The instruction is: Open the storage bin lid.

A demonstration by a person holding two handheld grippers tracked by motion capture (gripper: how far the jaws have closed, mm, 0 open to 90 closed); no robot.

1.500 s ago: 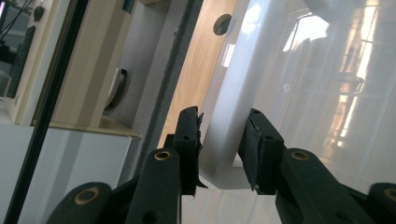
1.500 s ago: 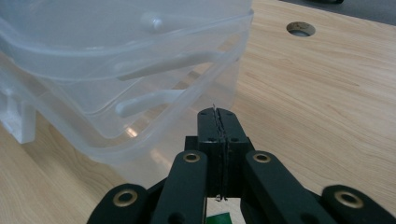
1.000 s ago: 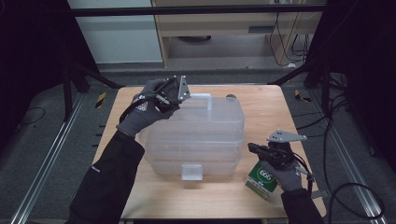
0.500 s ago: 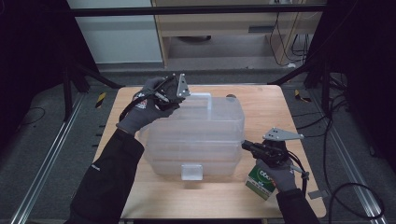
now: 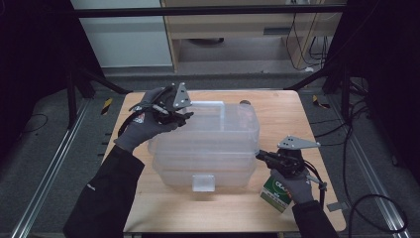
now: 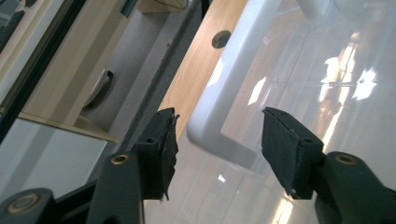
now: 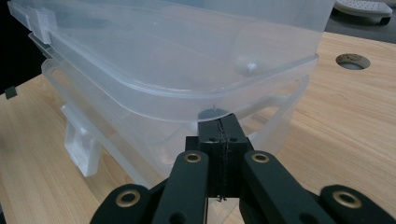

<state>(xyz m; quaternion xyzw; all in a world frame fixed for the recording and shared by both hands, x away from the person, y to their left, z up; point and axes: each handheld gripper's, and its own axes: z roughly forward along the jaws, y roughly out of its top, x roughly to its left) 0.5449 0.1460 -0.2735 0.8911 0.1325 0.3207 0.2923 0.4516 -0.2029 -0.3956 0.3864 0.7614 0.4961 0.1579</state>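
Fingers apart astride box rim, left gripper view

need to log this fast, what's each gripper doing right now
left gripper: jaws just opened, astride the white corner of the bin lid, not pressing it
right gripper: jaws shut, at the clear bin edge
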